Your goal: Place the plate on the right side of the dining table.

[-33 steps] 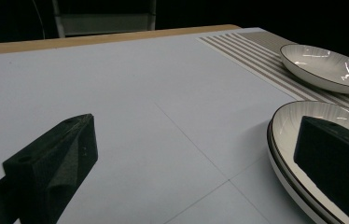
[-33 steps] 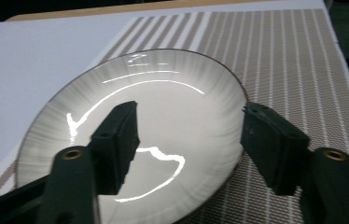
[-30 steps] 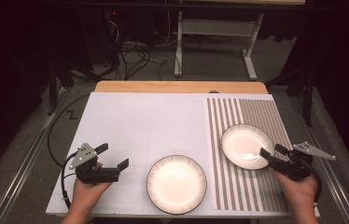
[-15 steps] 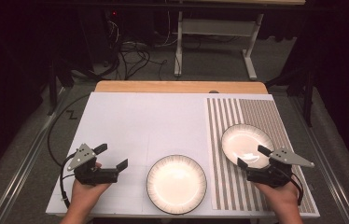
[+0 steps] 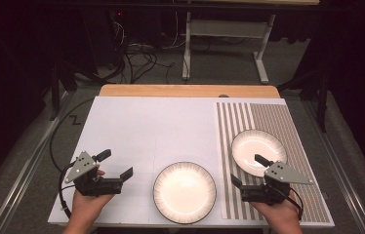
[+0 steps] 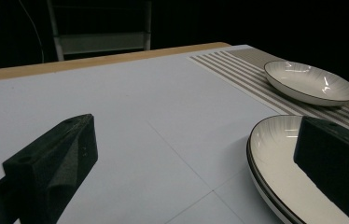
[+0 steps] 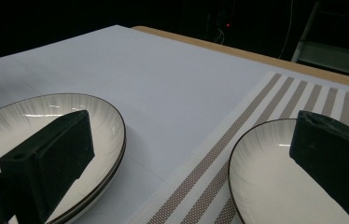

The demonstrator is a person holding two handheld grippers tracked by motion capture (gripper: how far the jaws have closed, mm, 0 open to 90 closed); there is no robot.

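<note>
A wide white plate with a dark rim lies near the front middle of the white board; its edge looks doubled, like two stacked plates. A smaller white bowl sits on the striped mat. My left gripper is open and empty, held just left of the plate. My right gripper is open and empty, low between the plate and the bowl, at the bowl's near rim.
The white board covers most of the wooden table. A brown-striped mat lies along its right side. Beyond the table are a desk frame and loose cables on the floor.
My right gripper has swung left and nearer, from the bowl's right side to the gap between bowl and plate. The left gripper has barely moved.
</note>
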